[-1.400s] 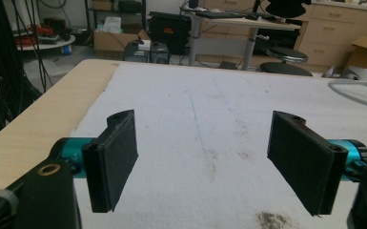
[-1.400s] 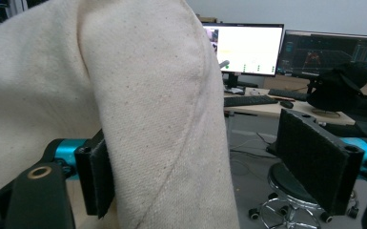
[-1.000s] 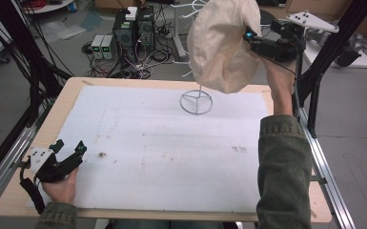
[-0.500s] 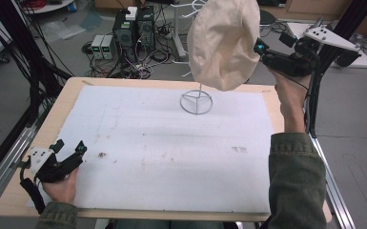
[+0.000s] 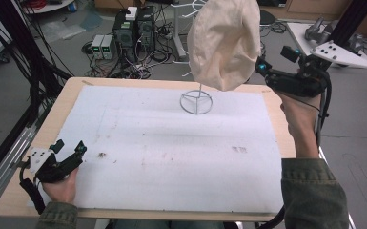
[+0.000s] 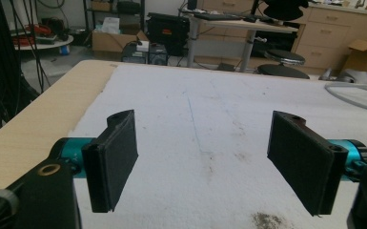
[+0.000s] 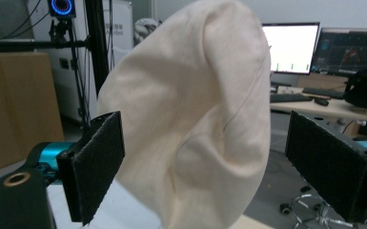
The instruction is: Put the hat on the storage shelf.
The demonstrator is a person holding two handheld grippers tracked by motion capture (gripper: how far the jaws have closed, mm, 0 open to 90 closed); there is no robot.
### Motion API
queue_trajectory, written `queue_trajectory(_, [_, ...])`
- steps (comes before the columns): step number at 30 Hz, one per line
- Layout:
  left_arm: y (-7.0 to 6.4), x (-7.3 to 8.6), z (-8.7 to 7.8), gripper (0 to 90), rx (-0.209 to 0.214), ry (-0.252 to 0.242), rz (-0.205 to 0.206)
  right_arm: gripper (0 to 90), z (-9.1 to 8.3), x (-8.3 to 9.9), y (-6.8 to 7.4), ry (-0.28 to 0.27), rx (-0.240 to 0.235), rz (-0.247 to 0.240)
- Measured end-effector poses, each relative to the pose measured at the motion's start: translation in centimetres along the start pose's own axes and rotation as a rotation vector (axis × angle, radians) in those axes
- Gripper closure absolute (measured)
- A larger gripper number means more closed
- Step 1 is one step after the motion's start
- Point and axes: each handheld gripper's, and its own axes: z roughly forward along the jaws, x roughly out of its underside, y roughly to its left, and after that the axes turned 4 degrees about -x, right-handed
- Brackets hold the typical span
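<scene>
At about 8 o'clock on the bench (image 5: 43, 129), the left tongs (image 5: 69, 151) are held low over the white mat (image 5: 171, 157) with the jaws spread wide and nothing between them, a dark smudge (image 6: 267, 220) being cut off by the bottom edge of the left gripper view. Toward 12 o'clock a cream cloth hat (image 5: 224, 43) is seen on a wire stand (image 5: 196, 101), whose upper stem is hidden by the fabric. At about 2 o'clock the right tongs (image 5: 262, 67) are held just beside the hat, jaws wide apart; whether the fabric is touched cannot be told.
</scene>
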Motion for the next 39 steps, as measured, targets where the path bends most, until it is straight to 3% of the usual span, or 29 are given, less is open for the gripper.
queue_trajectory(6, [0.0,0.0,0.0,25.5,0.001,0.002,-0.003,12.2,-1.3,2.1,1.1,0.057,-0.015,0.002])
queue_trajectory(9, [0.0,0.1,-0.1,25.5,0.001,0.002,-0.004,12.0,-1.8,4.3,1.3,0.103,-0.021,0.024])
queue_trajectory(10, [0.0,0.1,-0.1,25.5,0.002,0.002,-0.005,12.0,-1.8,4.3,1.3,0.103,-0.021,0.024])
queue_trajectory(11, [0.0,0.1,-0.1,25.5,0.002,0.002,-0.005,11.9,-2.0,5.6,1.5,0.106,-0.010,0.026])
queue_trajectory(12, [0.0,0.1,0.0,25.5,0.002,0.002,-0.005,11.9,-2.0,5.6,1.5,0.106,-0.010,0.026])
queue_trajectory(18, [-0.2,0.1,0.0,25.5,0.006,0.002,-0.005,11.8,-2.2,9.9,1.7,0.135,0.014,0.070])
queue_trajectory(23, [-0.1,0.1,0.0,25.5,0.007,0.002,-0.006,11.8,-2.8,11.4,1.8,0.141,0.026,0.083])
queue_trajectory(25, [-0.1,0.1,0.0,25.5,0.007,0.002,-0.004,11.9,-3.2,12.2,2.1,0.131,0.051,0.076])
queue_trajectory(39, [-0.2,0.1,0.1,25.5,0.013,0.009,-0.005,11.7,-5.5,17.8,2.2,0.176,0.119,0.161])
